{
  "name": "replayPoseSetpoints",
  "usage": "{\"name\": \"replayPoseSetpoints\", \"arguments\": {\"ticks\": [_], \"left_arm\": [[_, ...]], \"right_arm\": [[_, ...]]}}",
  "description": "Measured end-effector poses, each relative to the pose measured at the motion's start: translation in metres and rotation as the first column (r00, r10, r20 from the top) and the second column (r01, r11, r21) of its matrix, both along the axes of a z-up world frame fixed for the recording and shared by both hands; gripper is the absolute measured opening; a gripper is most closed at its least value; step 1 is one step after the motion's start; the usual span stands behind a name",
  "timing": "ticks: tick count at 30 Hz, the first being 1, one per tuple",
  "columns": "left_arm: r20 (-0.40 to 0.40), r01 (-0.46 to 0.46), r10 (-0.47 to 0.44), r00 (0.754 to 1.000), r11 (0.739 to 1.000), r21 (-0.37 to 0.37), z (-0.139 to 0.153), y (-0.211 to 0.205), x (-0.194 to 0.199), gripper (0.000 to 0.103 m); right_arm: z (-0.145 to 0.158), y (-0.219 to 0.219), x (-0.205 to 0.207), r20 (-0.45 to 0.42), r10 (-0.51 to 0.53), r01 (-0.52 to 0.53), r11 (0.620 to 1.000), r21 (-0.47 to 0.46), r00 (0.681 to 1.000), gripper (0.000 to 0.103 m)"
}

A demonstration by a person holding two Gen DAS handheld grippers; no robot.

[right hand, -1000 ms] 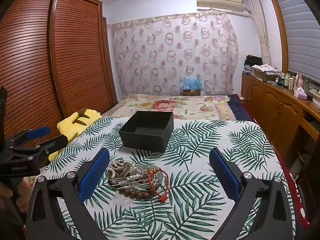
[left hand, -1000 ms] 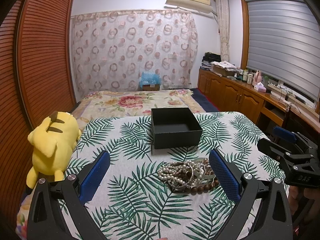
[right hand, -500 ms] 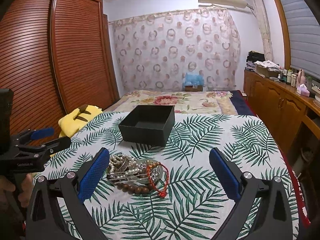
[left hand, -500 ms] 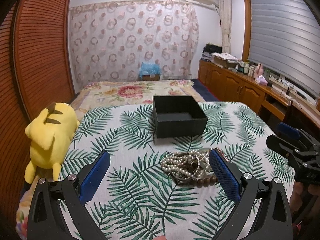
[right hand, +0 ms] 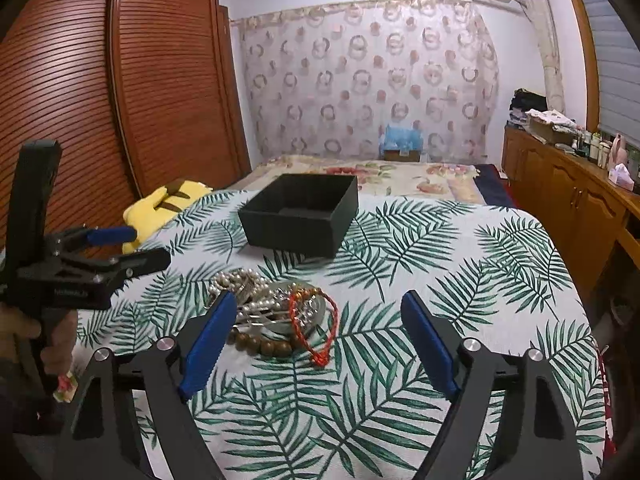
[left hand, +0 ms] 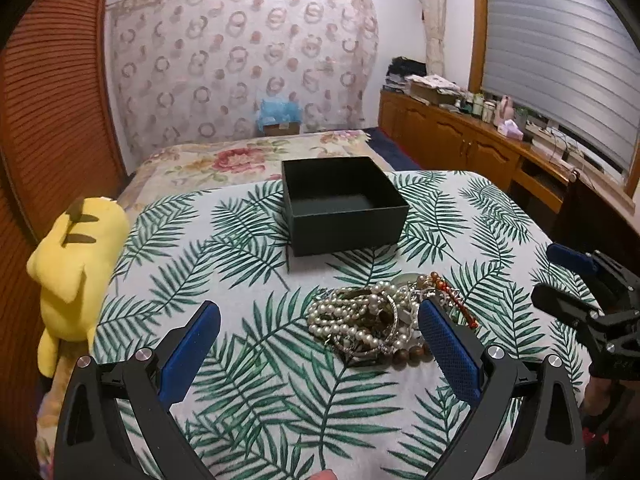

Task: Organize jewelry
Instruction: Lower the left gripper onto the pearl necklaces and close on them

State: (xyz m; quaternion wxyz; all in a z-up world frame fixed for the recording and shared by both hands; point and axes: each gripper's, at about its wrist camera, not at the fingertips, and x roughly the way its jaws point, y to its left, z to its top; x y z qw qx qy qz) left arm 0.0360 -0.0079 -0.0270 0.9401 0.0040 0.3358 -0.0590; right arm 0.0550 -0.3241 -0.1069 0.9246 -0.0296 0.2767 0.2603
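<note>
A tangled pile of jewelry (left hand: pixel 374 322) lies on the leaf-print tablecloth: pearl strands, brown wooden beads and a red cord bracelet (right hand: pixel 316 328). It also shows in the right wrist view (right hand: pixel 272 312). An open, empty black box (left hand: pixel 342 206) stands just behind it, seen too in the right wrist view (right hand: pixel 300 212). My left gripper (left hand: pixel 320 340) is open and empty, its right finger beside the pile. My right gripper (right hand: pixel 318 340) is open and empty, with the pile just ahead of its left finger.
A yellow plush toy (left hand: pixel 76 256) sits at the table's left edge. A bed with a floral cover (left hand: pixel 248 156) lies beyond the table. Wooden cabinets (left hand: pixel 460 144) line the right wall and a slatted wardrobe (right hand: pixel 120 100) the left.
Both grippers have moved forward and lower towards the jewelry pile, which now looks larger and closer. Both stay open and empty.
</note>
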Motion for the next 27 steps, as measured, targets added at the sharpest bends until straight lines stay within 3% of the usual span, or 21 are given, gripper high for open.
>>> {"name": "replayPoseSetpoints", "arguments": {"ticks": [5,7,9,13,18,25,27], "left_arm": [[-0.032,0.055,-0.056,0.998,0.998,-0.030,-0.003,-0.004,0.018,0.095],[-0.045,0.077,-0.078,0.996,0.996,-0.040,-0.006,-0.007,0.024,0.088],[-0.086,0.097,-0.102,0.991,0.993,-0.066,-0.011,-0.010,0.034,0.074],[-0.126,0.135,-0.147,0.981,0.986,-0.101,-0.020,-0.020,0.048,0.061],[-0.178,0.179,-0.202,0.963,0.974,-0.136,-0.031,-0.033,0.061,0.044],[-0.199,0.173,-0.192,0.961,0.979,-0.112,-0.038,-0.037,0.071,0.042],[-0.209,0.168,-0.188,0.960,0.980,-0.111,-0.040,-0.036,0.075,0.032]], "right_arm": [[-0.009,-0.003,0.006,-0.023,0.005,-0.006,1.000,-0.014,1.000,0.084],[-0.012,-0.003,0.008,-0.030,0.008,-0.009,1.000,-0.022,1.000,0.084],[-0.015,-0.002,0.012,-0.047,0.019,-0.021,0.999,-0.037,0.999,0.077],[-0.021,0.003,0.018,-0.070,0.052,-0.057,0.996,-0.073,0.996,0.066],[-0.026,0.007,0.022,-0.088,0.069,-0.077,0.993,-0.089,0.994,0.063],[-0.027,0.010,0.022,-0.099,0.077,-0.087,0.991,-0.103,0.992,0.063],[-0.026,0.010,0.023,-0.099,0.075,-0.086,0.991,-0.104,0.992,0.063]]}}
